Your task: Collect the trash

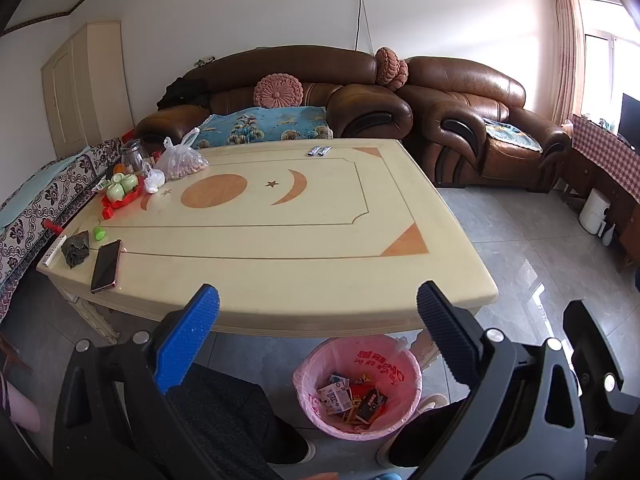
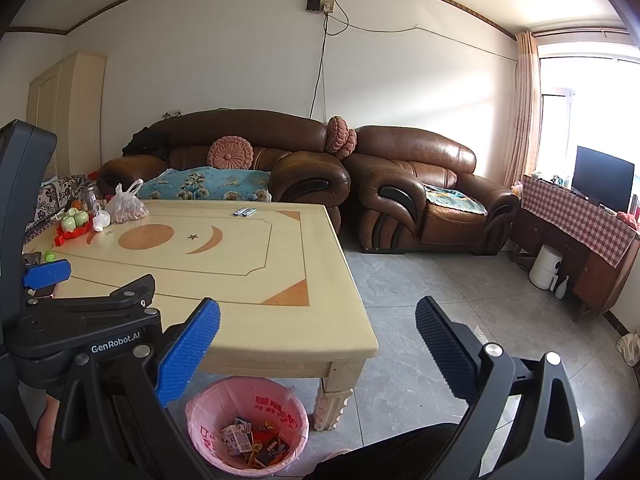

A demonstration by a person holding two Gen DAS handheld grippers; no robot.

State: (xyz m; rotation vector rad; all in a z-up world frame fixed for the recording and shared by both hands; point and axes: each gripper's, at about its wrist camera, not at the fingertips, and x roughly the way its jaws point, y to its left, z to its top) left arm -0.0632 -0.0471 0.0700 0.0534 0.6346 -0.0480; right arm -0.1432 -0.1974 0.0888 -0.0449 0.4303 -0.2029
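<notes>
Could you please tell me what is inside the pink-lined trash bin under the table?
The trash bin holds small printed cartons and wrappers; whatever lies beneath that pile is covered.

A pink-lined trash bin (image 1: 357, 388) (image 2: 247, 426) is standing upright on the grey tiled floor, partly tucked under the near edge of the table. Inside it, a loose pile of small wrappers and cartons (image 1: 352, 398) (image 2: 254, 444) is lying jumbled at the bottom.
</notes>
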